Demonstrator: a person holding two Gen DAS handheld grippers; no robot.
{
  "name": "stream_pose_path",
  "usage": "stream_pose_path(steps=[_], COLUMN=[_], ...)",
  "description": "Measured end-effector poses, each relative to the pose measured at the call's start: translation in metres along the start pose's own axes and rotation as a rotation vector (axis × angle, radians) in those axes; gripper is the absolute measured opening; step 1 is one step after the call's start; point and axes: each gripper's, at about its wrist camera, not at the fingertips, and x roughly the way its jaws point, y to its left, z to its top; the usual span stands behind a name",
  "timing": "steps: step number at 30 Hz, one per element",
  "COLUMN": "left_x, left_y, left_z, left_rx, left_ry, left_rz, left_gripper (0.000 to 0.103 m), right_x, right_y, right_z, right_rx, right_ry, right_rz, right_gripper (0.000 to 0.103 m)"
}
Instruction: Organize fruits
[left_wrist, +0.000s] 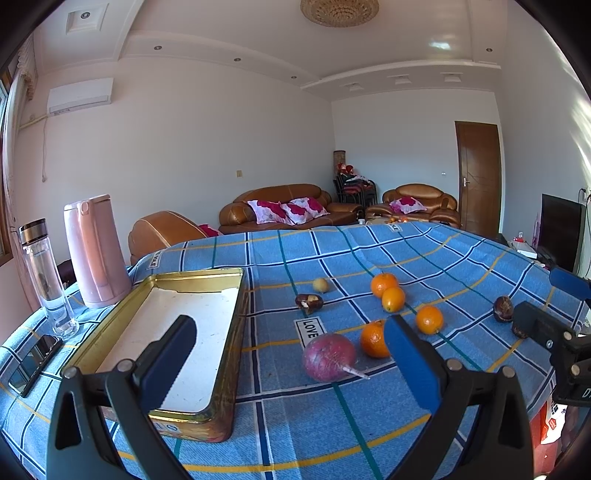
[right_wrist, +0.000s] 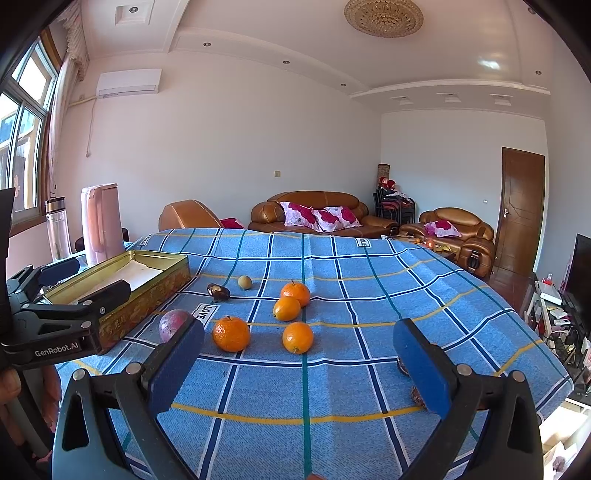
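Several oranges (left_wrist: 384, 283) (right_wrist: 231, 333) lie on the blue checked tablecloth, with a purple round fruit (left_wrist: 328, 356) (right_wrist: 173, 324), a small yellow fruit (left_wrist: 320, 284) (right_wrist: 244, 282) and dark brown fruits (left_wrist: 308, 302) (right_wrist: 218, 291). An open gold tin (left_wrist: 229, 321) (right_wrist: 162, 284) with a white inside stands at the left. My left gripper (left_wrist: 291, 354) is open and empty, straddling the tin's right wall and the purple fruit. My right gripper (right_wrist: 299, 369) is open and empty, in front of the oranges. Two dark fruits (left_wrist: 503, 308) (right_wrist: 417, 397) lie at the right.
A pink kettle (left_wrist: 94, 251) (right_wrist: 101, 221), a clear bottle (left_wrist: 48, 277) (right_wrist: 58, 229) and a phone (left_wrist: 35, 363) stand left of the tin. The table edge falls off at the right, with sofas (left_wrist: 280, 206) behind.
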Motion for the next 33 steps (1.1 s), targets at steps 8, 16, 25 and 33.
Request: stream_pose_path(steps=[8,16,25,33], left_x=[0.002,0.017,0.048,0.076], left_y=[0.001,0.005,-0.014,-0.027], left_z=[-0.002,-0.016,-0.014,-0.008], left_rx=[0.002,0.003,0.011,0.042], left_ry=[0.007,0.054,0.134,0.210], left_rz=[0.003,-0.002,-0.078,-0.099], left_gripper=[0.103,0.103,0.103,0.102], right_x=[0.003,0.013,0.035,0.042], right_y=[0.000,-0.007,-0.056,-0.109], right_z=[-0.003,-0.017,-0.039,-0.050], right_rx=[-0.001,0.005,0.066,0.141], right_ry=[0.008,0.030,0.089,0.125], right_rz=[0.002,-0.014,-0.082,-0.186], right_gripper=[0.102,0.102,0.102,0.102])
